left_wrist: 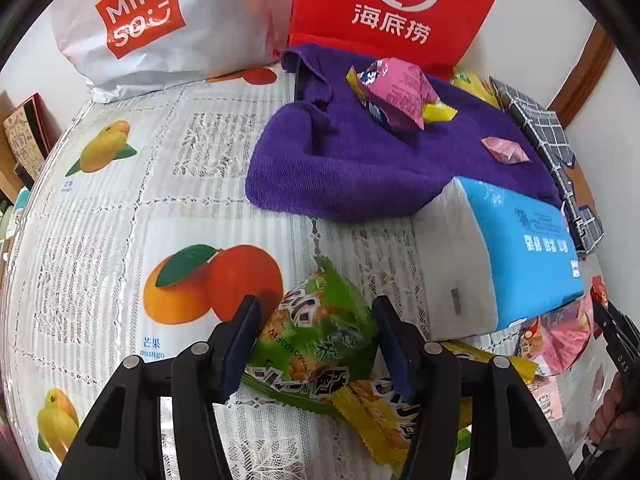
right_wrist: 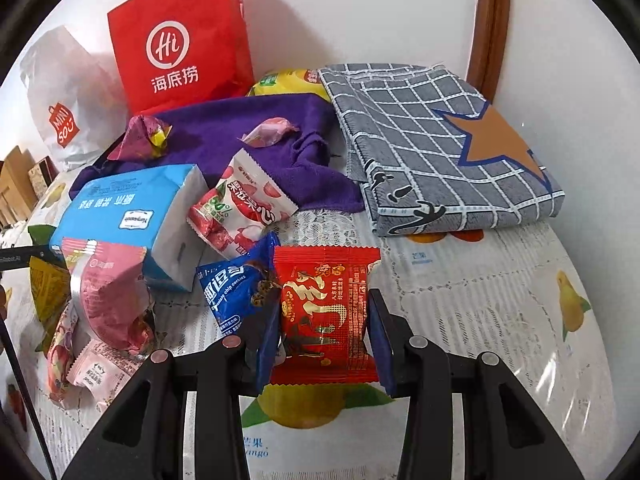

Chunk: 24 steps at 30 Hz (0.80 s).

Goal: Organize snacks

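Note:
In the left wrist view a puffy green snack packet [left_wrist: 320, 332] sits between the fingers of my left gripper [left_wrist: 316, 308], whose pads press on both its sides. It rests on a yellow packet [left_wrist: 380, 412] on the fruit-print tablecloth [left_wrist: 120, 208]. In the right wrist view my right gripper [right_wrist: 324, 308] is shut on a red snack packet [right_wrist: 324, 320], held just above the cloth. A blue cookie packet [right_wrist: 234, 284] lies against its left finger. Two pink packets [left_wrist: 394, 94] [left_wrist: 505, 150] lie on the purple towel [left_wrist: 360, 168].
A blue tissue pack [right_wrist: 128, 208] lies mid-table with a lychee packet [right_wrist: 244, 204] and pink packets [right_wrist: 112, 296] beside it. A red bag [right_wrist: 180, 40] and a white bag [left_wrist: 152, 20] stand at the back wall. A folded grey checked cloth [right_wrist: 420, 140] lies at the right.

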Each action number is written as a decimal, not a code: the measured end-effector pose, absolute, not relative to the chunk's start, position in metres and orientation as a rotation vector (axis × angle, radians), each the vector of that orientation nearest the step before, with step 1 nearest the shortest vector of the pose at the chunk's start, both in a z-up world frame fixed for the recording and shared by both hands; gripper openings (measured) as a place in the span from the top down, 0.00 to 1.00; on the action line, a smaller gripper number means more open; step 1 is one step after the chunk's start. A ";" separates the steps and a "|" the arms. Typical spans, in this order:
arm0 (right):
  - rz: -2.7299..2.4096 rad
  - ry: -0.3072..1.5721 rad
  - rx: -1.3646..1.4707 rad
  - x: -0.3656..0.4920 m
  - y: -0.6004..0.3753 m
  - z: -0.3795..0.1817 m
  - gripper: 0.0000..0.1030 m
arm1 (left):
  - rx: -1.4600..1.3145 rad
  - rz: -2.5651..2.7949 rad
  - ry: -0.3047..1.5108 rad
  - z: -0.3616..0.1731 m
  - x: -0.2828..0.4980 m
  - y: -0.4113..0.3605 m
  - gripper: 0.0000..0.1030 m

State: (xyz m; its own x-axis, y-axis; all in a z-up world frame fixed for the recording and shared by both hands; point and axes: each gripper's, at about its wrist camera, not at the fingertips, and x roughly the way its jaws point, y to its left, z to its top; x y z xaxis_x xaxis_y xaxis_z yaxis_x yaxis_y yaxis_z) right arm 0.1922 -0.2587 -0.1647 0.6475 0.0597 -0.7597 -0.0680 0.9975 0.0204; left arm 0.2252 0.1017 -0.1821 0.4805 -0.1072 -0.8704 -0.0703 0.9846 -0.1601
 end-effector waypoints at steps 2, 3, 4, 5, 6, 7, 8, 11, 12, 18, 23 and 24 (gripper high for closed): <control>0.067 0.858 -0.010 0.189 -0.259 -0.160 0.60 | -0.192 -0.022 1.058 -0.177 0.224 0.106 0.53; 0.065 0.852 -0.011 0.187 -0.258 -0.156 0.60 | -0.203 -0.020 1.051 -0.174 0.222 0.109 0.53; 0.064 0.847 -0.013 0.185 -0.257 -0.153 0.60 | -0.213 -0.019 1.043 -0.171 0.221 0.112 0.53; 0.064 0.843 -0.014 0.183 -0.257 -0.150 0.60 | -0.223 -0.017 1.028 -0.166 0.218 0.116 0.53; 0.065 0.836 -0.017 0.181 -0.255 -0.146 0.60 | -0.226 -0.013 1.018 -0.162 0.216 0.119 0.53; 0.066 0.832 -0.017 0.180 -0.254 -0.143 0.60 | -0.230 -0.008 1.009 -0.159 0.215 0.122 0.53; 0.070 0.827 -0.017 0.178 -0.252 -0.140 0.60 | -0.236 -0.006 1.000 -0.155 0.212 0.125 0.53; 0.081 0.819 -0.014 0.174 -0.246 -0.134 0.60 | -0.252 -0.011 0.981 -0.143 0.202 0.132 0.53; 0.086 0.815 -0.014 0.173 -0.243 -0.132 0.60 | -0.254 -0.013 0.976 -0.140 0.199 0.133 0.53; 0.128 0.811 -0.014 0.166 -0.226 -0.118 0.60 | -0.270 -0.067 0.960 -0.123 0.180 0.124 0.53; 0.158 0.805 0.004 0.162 -0.217 -0.108 0.61 | -0.271 -0.106 0.952 -0.114 0.170 0.108 0.53; 0.161 0.802 0.003 0.161 -0.215 -0.105 0.61 | -0.271 -0.113 0.950 -0.112 0.169 0.104 0.53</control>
